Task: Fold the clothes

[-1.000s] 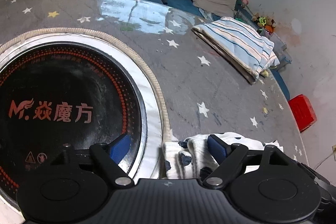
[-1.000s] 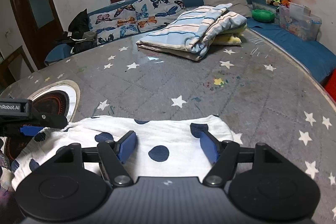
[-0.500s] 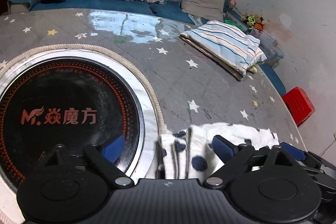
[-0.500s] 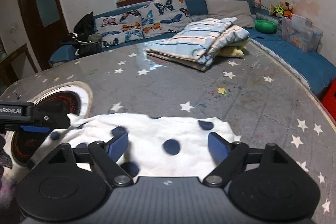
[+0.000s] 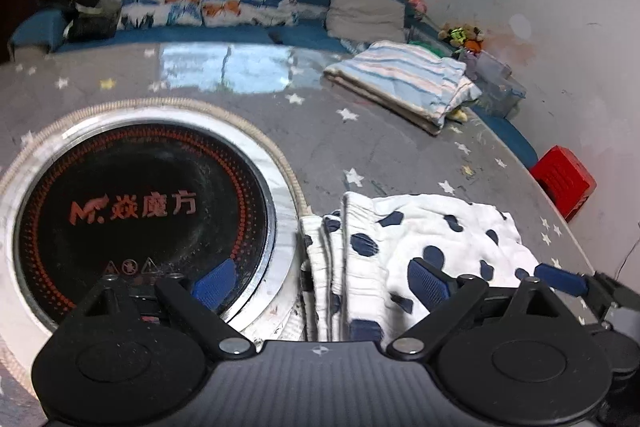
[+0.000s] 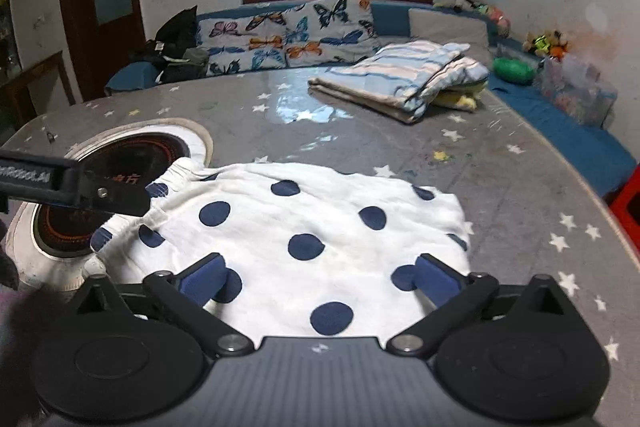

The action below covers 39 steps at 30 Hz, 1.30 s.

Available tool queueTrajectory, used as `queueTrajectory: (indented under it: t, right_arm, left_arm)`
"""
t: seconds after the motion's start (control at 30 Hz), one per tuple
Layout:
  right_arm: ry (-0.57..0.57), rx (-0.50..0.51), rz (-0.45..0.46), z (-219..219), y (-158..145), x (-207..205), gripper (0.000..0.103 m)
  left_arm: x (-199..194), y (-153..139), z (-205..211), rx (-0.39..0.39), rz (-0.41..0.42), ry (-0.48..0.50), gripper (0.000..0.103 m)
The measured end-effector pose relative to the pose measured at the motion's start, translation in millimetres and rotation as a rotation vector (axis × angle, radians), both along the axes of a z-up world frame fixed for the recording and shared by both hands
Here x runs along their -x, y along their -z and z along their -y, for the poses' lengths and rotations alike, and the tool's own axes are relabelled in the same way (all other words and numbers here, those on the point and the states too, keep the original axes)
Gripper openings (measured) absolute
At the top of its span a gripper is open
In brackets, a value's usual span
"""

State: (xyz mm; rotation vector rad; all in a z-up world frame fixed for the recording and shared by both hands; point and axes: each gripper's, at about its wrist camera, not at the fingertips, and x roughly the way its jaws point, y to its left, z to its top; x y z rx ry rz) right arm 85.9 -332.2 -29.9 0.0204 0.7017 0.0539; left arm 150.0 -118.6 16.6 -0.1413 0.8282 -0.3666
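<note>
Directly ahead of both tools, the white garment with navy dots (image 6: pixel 304 227) lies folded on the star-printed grey surface (image 6: pixel 500 187), its stacked ribbed edges just beside the round black cooktop (image 5: pixel 136 211) and overlapping its pale rim. The right hand-held gripper (image 6: pixel 320 277) hangs over the cloth's near edge and the left hand-held gripper (image 5: pixel 316 281) over its ribbed end, each with jaws opening wide and gripping nothing. Well beyond lie a folded striped blanket (image 6: pixel 400 75), a butterfly cushion (image 6: pixel 292 35) and a red crate (image 5: pixel 564 183).
</note>
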Motion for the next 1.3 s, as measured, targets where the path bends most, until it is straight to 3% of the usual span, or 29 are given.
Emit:
queueTrajectory:
  t: [0.17,0.5,0.8,1.3]
  right_arm:
    - [0.046,0.000,0.021,1,-5,17,0.103]
    - [0.122,0.011,0.033,-4,-6,46,0.103]
    - [0.156,-0.009,0.027,-14,-6,64,0.103]
    - [0.213,-0.004,-0.040,-23,14,91,0.103]
  left_arm:
    - [21,-12,1,-0.005,0.078,0.016,0.103]
    - [56,-20,-2,-0.004,0.173,0.051,0.103]
    - [86,-24,-14,0.041,0.269,0.046,0.103]
    - [106,7,-12,-0.070,0.119,0.087,0.103]
